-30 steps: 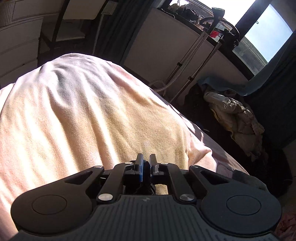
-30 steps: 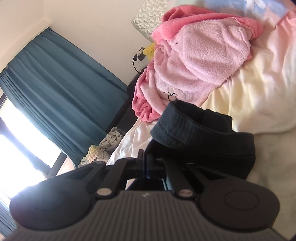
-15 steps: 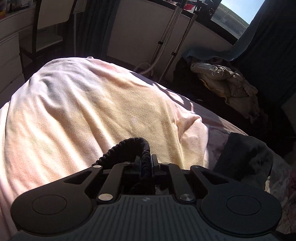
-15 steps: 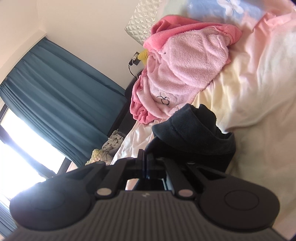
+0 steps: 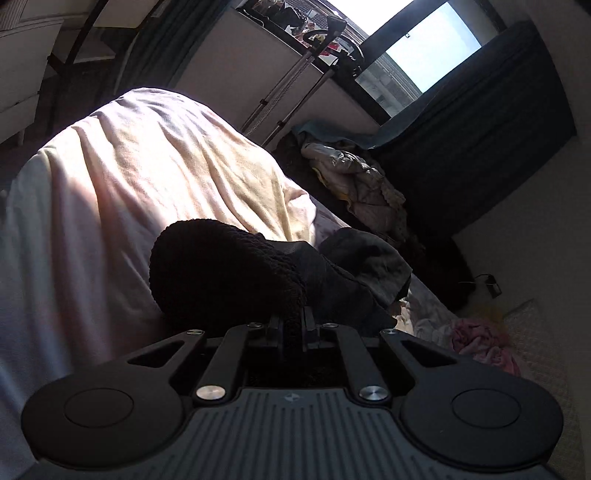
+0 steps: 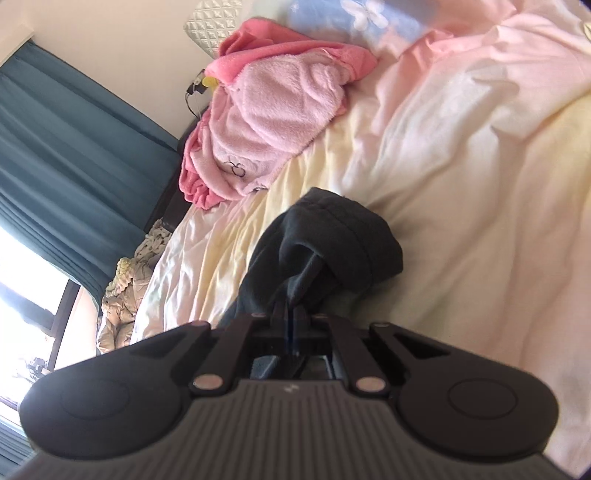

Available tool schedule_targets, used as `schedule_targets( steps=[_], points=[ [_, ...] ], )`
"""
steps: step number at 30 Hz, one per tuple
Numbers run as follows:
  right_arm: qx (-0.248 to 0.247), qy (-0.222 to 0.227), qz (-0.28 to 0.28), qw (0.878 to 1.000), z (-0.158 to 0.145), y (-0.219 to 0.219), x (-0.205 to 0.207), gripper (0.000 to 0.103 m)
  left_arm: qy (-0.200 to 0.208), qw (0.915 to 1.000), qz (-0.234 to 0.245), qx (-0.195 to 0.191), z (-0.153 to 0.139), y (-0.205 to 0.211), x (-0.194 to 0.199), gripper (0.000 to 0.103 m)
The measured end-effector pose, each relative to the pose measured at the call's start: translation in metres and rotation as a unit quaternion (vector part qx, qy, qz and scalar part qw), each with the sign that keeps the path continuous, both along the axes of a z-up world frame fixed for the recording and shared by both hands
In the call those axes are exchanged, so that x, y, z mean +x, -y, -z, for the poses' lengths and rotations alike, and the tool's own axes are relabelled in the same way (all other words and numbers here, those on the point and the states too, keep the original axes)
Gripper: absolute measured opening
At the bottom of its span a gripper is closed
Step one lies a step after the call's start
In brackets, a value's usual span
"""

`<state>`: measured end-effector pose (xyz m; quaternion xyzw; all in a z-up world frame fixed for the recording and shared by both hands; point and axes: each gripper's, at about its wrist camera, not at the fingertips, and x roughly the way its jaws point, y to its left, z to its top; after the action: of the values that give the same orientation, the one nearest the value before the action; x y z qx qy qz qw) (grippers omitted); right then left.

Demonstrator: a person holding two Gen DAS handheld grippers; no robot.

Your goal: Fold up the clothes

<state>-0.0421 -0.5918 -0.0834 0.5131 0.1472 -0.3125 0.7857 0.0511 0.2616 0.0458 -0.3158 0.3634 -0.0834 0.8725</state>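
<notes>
A dark, almost black garment [image 5: 229, 273] with a thick ribbed hem is held above the bed. My left gripper [image 5: 291, 325] is shut on its ribbed edge, which bulges up in front of the fingers. In the right wrist view the same dark garment [image 6: 332, 240] hangs bunched from my right gripper [image 6: 290, 314], which is shut on a fold of it. The rest of the garment droops onto the pale yellow-pink bedsheet [image 6: 461, 184].
A pink fleece garment [image 6: 273, 110] lies heaped near the pillows [image 6: 354, 14]. A pile of light clothes [image 5: 354, 177] sits beside the bed by a dark curtain [image 5: 480, 129]. A metal stand [image 5: 295, 85] stands by the window. Teal curtains [image 6: 74, 155] hang at left.
Both grippers have lifted and turned with the dark garment. The ribbed edge now bulges larger before the left gripper. The right gripper's portion has bunched and swung farther over the bed.
</notes>
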Motion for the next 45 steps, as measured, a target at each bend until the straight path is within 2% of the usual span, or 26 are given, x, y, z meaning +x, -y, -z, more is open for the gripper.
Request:
schedule_targets(
  steps=[2, 4, 5, 6, 8, 10, 13, 14, 15, 17, 20, 23, 24, 26, 29, 32, 35, 37, 38, 40, 42, 45],
  points=[
    [0.018, -0.029, 0.000, 0.999, 0.010, -0.001, -0.007, 0.005, -0.017, 0.9998, 0.007, -0.011, 0.017, -0.001, -0.027, 0.010],
    [0.027, -0.050, 0.004, 0.998, 0.016, -0.002, -0.013, 0.012, -0.033, 0.9991, 0.015, -0.022, 0.034, -0.002, -0.055, 0.010],
    [0.032, -0.054, 0.011, 0.998, 0.018, -0.003, -0.017, 0.019, -0.041, 0.9986, 0.019, -0.028, 0.043, -0.002, -0.069, 0.010],
    [0.030, -0.053, 0.016, 0.998, 0.018, -0.004, -0.021, 0.030, -0.050, 0.9979, 0.022, -0.034, 0.052, -0.003, -0.082, 0.011],
    [0.010, -0.061, 0.024, 0.998, 0.013, -0.006, -0.026, 0.037, -0.065, 0.9967, 0.034, -0.036, 0.063, -0.001, -0.096, 0.013],
    [-0.014, -0.069, 0.029, 0.997, 0.007, -0.010, -0.030, 0.038, -0.070, 0.9962, 0.039, -0.033, 0.068, -0.002, -0.099, 0.015],
    [-0.092, -0.104, 0.045, 0.989, -0.012, -0.020, -0.028, 0.039, -0.069, 0.9957, 0.039, -0.047, 0.071, -0.012, -0.100, 0.034],
    [-0.115, -0.107, 0.053, 0.986, -0.018, -0.024, -0.028, 0.039, -0.068, 0.9956, 0.036, -0.054, 0.071, -0.018, -0.101, 0.048],
    [-0.139, -0.111, 0.062, 0.982, -0.024, -0.028, -0.028, 0.041, -0.064, 0.9957, 0.026, -0.062, 0.071, -0.025, -0.101, 0.054],
    [-0.175, -0.101, 0.067, 0.977, -0.033, -0.033, -0.028, 0.044, -0.058, 0.9943, 0.006, -0.089, 0.074, -0.039, -0.094, 0.055],
    [-0.201, -0.079, 0.010, 0.976, -0.039, -0.041, -0.011, 0.044, -0.049, 0.9886, -0.024, -0.140, 0.081, -0.061, -0.074, 0.057],
    [-0.206, -0.062, -0.084, 0.973, -0.040, -0.057, 0.022, 0.044, -0.052, 0.9773, -0.054, -0.198, 0.093, -0.076, -0.036, 0.057],
    [-0.206, -0.058, -0.115, 0.970, -0.040, -0.063, 0.034, 0.044, -0.057, 0.9740, -0.060, -0.211, 0.096, -0.078, -0.021, 0.056],
    [-0.220, -0.062, -0.171, 0.958, -0.035, -0.078, 0.056, 0.044, -0.059, 0.9729, -0.074, -0.211, 0.099, -0.080, 0.005, 0.055],
    [-0.225, -0.075, -0.220, 0.946, -0.028, -0.095, 0.083, 0.044, -0.057, 0.9692, -0.077, -0.227, 0.104, -0.079, 0.041, 0.055],
    [-0.198, -0.080, -0.242, 0.947, -0.017, -0.098, 0.099, 0.044, -0.101, 0.9640, -0.051, -0.241, 0.116, -0.068, 0.081, 0.054],
    [-0.180, -0.086, -0.246, 0.948, -0.010, -0.097, 0.105, 0.044, -0.143, 0.9628, -0.005, -0.229, 0.128, -0.046, 0.119, 0.048],
    [-0.172, -0.087, -0.246, 0.950, -0.004, -0.098, 0.107, 0.044, -0.153, 0.9619, -0.032, -0.224, 0.136, -0.043, 0.136, 0.046],
    [-0.167, -0.088, -0.245, 0.951, -0.001, -0.097, 0.107, 0.044, -0.155, 0.9609, -0.048, -0.225, 0.139, -0.043, 0.145, 0.040],
    [-0.161, -0.089, -0.243, 0.952, 0.002, -0.097, 0.109, 0.044, -0.141, 0.9630, -0.074, -0.217, 0.136, -0.047, 0.157, 0.025],
    [-0.159, -0.091, -0.243, 0.952, 0.004, -0.097, 0.109, 0.044, -0.120, 0.9691, -0.092, -0.195, 0.117, -0.049, 0.166, 0.008],
    [-0.159, -0.088, -0.243, 0.953, 0.003, -0.096, 0.109, 0.044, -0.052, 0.9817, -0.100, -0.154, 0.065, -0.046, 0.173, 0.006]
  ],
)
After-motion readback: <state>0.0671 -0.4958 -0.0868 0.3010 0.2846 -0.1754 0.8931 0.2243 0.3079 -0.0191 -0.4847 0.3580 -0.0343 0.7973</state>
